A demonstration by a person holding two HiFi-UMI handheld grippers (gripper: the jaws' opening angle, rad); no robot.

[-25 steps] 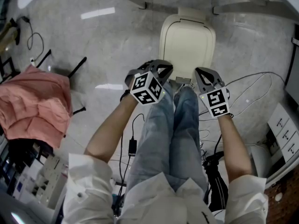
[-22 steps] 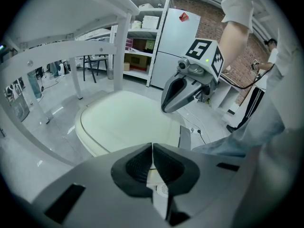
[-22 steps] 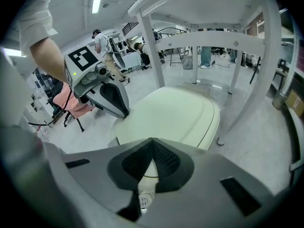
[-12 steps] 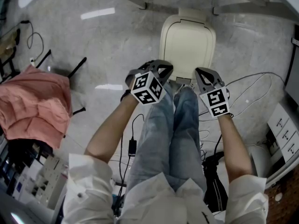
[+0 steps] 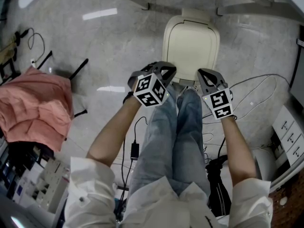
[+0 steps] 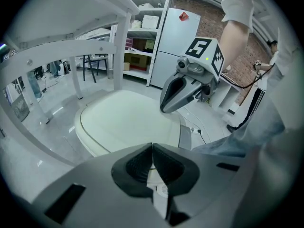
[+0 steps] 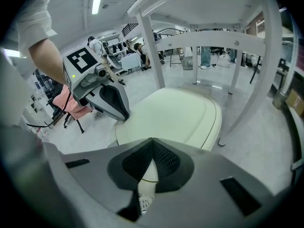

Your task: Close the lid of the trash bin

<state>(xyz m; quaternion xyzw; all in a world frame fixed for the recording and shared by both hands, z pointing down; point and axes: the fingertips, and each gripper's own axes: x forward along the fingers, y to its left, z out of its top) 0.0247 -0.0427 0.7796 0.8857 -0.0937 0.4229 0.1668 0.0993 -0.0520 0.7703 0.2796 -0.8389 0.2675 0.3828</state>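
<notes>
The cream trash bin [image 5: 191, 44] stands on the grey marbled floor [image 5: 109, 46], just ahead of the person's jeans-clad legs [image 5: 175, 137] and between the legs of a white table frame [image 5: 142, 4] at the floor's far edge in the head view. Its lid [image 6: 128, 122] lies flat and level on top of the bin, with no gap showing around the rim in either gripper view. The left gripper [image 5: 167, 69] and the right gripper [image 5: 203, 73] are held side by side, both angled downward toward the near edge of the lid, the left one at its near left corner and the right one at its near right corner. The left gripper's jaws are pressed together with nothing between them, their dark ribbed pads [image 6: 140, 167] meeting at the tip. The right gripper's jaws are likewise closed on nothing. From the right gripper view the left gripper's tip sits just at the lid's near edge, and from the left gripper view the right gripper's tip sits just over it; whether either touches the lid cannot be told. A pink cloth [image 5: 35, 108] lies over a chair near the floor's left edge, well apart from the bin, and cables [image 5: 247, 87] trail over the floor to the right.
</notes>
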